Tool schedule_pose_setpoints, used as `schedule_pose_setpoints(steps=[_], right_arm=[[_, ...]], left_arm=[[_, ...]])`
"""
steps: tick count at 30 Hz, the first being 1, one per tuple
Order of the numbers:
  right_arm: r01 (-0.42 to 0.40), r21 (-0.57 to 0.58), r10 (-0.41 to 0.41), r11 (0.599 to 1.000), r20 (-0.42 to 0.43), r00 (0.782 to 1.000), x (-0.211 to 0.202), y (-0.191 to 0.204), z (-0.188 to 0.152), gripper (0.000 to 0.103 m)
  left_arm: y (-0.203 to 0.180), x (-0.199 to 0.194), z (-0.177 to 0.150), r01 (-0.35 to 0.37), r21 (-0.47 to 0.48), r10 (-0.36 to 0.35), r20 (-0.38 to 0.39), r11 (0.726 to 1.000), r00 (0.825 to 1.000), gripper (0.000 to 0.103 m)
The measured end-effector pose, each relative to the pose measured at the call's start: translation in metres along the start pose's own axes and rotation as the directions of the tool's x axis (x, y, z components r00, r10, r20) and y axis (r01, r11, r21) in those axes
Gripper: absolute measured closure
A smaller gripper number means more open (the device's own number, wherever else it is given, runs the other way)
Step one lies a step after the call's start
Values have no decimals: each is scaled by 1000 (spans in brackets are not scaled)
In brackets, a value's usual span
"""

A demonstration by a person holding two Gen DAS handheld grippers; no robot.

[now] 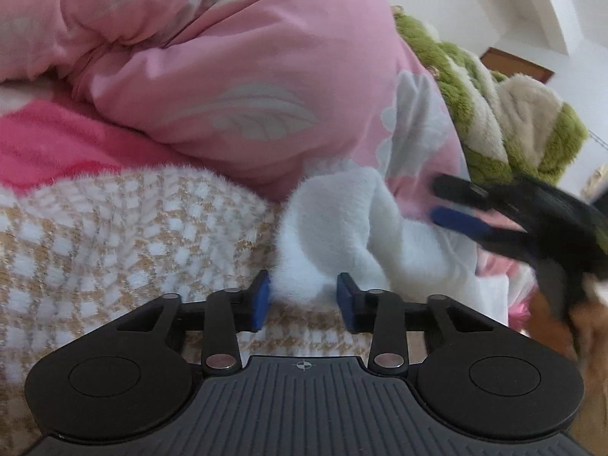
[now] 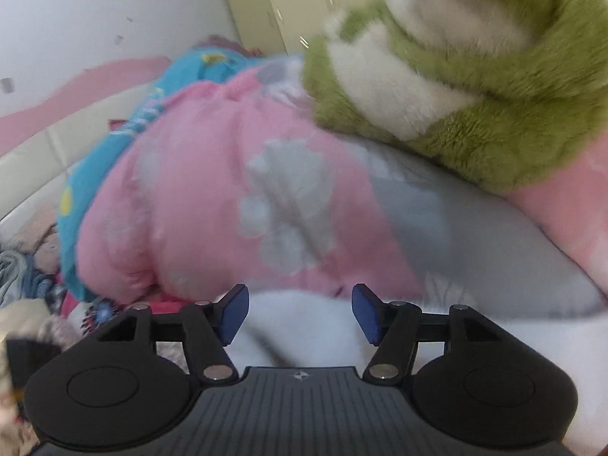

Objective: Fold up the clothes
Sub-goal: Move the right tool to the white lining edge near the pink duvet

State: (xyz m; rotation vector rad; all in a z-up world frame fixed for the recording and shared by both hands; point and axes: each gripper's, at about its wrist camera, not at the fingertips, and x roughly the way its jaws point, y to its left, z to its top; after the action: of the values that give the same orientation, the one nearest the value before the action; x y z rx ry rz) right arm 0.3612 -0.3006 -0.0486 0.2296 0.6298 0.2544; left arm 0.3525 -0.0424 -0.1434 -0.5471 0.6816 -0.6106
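Through the left wrist camera I see my left tongs [image 1: 304, 300] held low over a fluffy garment in a tan-and-white houndstooth weave [image 1: 114, 243]. Its blue pads stand a little apart, and a fold of the garment's white fleece lining [image 1: 342, 228] bulges up between them — the fleece brushes the left pad, but I cannot tell whether the pads actually pinch it. Behind the garment a pink quilt with grey leaf prints [image 1: 235, 76] is heaped up, with a brighter pink blanket [image 1: 57, 144] lying flat to its left. A green-and-cream plush blanket [image 1: 505, 114] sits on top of the quilt at the right.

My right tongs [image 1: 452, 205] shows in that same view as a blurred black shape at the right edge, over the white fleece, its two fingers spread. From its own wrist camera the right tongs [image 2: 300, 315] is open wide with nothing gripped — the white fleece [image 2: 304, 334] lies below and between the pads without touching them. Ahead are the same pink quilt [image 2: 212, 197] and the green plush blanket [image 2: 494, 114], and a turquoise printed cloth [image 2: 114, 140] is tucked behind the quilt on the left.
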Motion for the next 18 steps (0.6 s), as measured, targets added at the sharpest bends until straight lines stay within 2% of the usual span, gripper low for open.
schedule_pose_setpoints(steps=[2, 7, 9, 12, 14, 16, 18], right_arm=[[24, 30, -22, 999, -39, 999, 22, -8, 12, 40], [-47, 77, 61, 996, -197, 978, 50, -15, 11, 42], [-81, 88, 101, 993, -244, 965, 52, -15, 5, 45], [-156, 68, 168, 985, -240, 956, 35, -13, -9, 44], [-169, 15, 167, 985, -263, 950, 28, -6, -24, 44], [-144, -67, 118, 987, -300, 947, 28, 4, -41, 45], [-124, -119, 85, 985, -287, 954, 23, 10, -49, 45]], left_arm=[[0, -2, -2, 6, 23, -6, 2, 1000, 1000, 82], [9, -19, 6, 75, -13, -74, 65, 997, 995, 82], [16, -24, 13, 86, -51, -80, 116, 995, 990, 79], [20, -22, 17, 73, -72, -62, 138, 995, 988, 69], [21, -16, 16, 49, -67, -40, 126, 997, 991, 69], [17, -10, 16, 38, -36, -33, 113, 999, 993, 69], [11, -4, 15, 33, 5, -33, 98, 999, 995, 69]])
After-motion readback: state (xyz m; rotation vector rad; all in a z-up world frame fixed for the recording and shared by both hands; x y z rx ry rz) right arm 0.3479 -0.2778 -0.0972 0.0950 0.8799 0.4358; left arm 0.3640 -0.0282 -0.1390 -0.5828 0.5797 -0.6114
